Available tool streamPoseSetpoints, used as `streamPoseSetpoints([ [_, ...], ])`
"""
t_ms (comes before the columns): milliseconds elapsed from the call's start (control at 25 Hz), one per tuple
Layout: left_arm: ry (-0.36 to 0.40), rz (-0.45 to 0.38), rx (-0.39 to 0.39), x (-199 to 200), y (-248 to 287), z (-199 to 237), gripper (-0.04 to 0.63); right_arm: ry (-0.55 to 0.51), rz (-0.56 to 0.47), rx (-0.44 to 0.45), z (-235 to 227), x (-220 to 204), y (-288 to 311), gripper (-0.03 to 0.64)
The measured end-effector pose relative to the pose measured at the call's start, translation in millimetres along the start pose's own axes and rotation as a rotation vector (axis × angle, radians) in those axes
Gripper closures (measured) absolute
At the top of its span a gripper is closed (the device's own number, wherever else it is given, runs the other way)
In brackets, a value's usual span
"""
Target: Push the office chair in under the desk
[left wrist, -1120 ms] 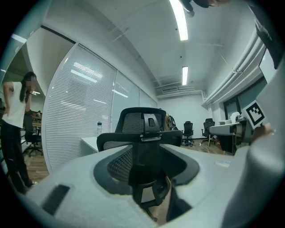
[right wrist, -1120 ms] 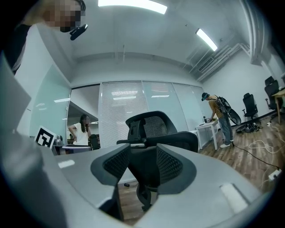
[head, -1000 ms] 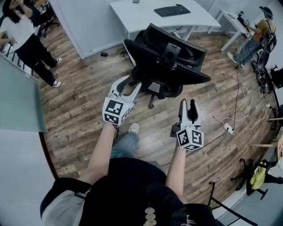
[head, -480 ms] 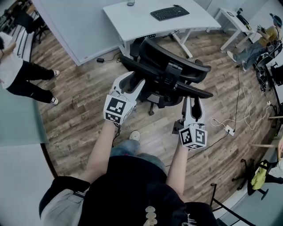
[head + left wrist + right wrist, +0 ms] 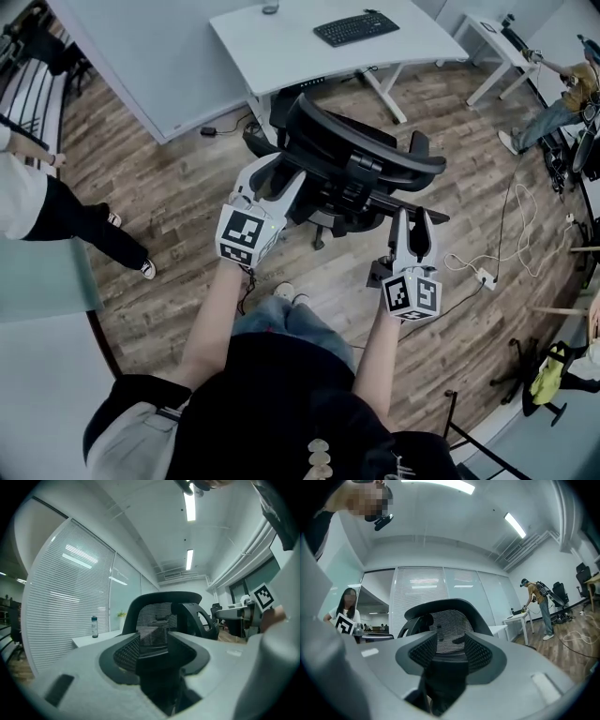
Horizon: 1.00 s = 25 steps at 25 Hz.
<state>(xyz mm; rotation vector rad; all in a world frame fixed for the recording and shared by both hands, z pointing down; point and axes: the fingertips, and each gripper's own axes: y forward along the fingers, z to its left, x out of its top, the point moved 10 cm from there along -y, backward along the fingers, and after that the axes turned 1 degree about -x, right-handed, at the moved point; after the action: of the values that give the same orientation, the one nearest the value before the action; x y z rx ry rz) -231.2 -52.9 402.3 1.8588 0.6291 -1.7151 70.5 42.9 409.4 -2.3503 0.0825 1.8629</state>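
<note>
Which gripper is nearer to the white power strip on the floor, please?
Right. The right gripper hovers just left of the power strip in the head view; the left gripper is farther left, by the office chair's back.

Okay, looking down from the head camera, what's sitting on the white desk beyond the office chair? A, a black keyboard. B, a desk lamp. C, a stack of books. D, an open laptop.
A: a black keyboard lies on the white desk beyond the office chair; none of the other three items shows there.
</note>
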Motion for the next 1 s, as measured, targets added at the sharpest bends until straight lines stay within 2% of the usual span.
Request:
streamPoseSetpoints([
  [200, 0.022, 0.017, 0.021, 6.1, 9.8, 3.3, 0.414, -0.011, 0.017, 0.043, -11.6, 7.5, 14.9, 0.446],
  [360, 0.120, 0.077, -0.017, 12.4, 6.6, 5.8, 0.393, -0.121, 0.087, 0.182, -14.1, 21.7, 17.0, 0.446],
  [480, 0.283, 0.179, -0.083, 18.9, 6.0, 7.9, 0.358, -0.299, 0.183, 0.309, -16.2, 38.1, 17.5, 0.446],
  [680, 0.661, 0.407, -0.229, 19.7, 20.7, 7.6, 0.324, -0.663, 0.404, 0.500, -17.5, 50.7, 32.0, 0.440],
  [800, 0.815, 0.517, -0.319, 16.6, 33.4, 6.4, 0.327, -0.850, 0.559, 0.607, -14.4, 42.7, 44.8, 0.428],
  [1000, 1.037, 0.675, -0.429, -0.2, 53.7, -0.5, 0.342, -1.077, 0.771, 0.732, -8.3, 19.9, 62.6, 0.408],
])
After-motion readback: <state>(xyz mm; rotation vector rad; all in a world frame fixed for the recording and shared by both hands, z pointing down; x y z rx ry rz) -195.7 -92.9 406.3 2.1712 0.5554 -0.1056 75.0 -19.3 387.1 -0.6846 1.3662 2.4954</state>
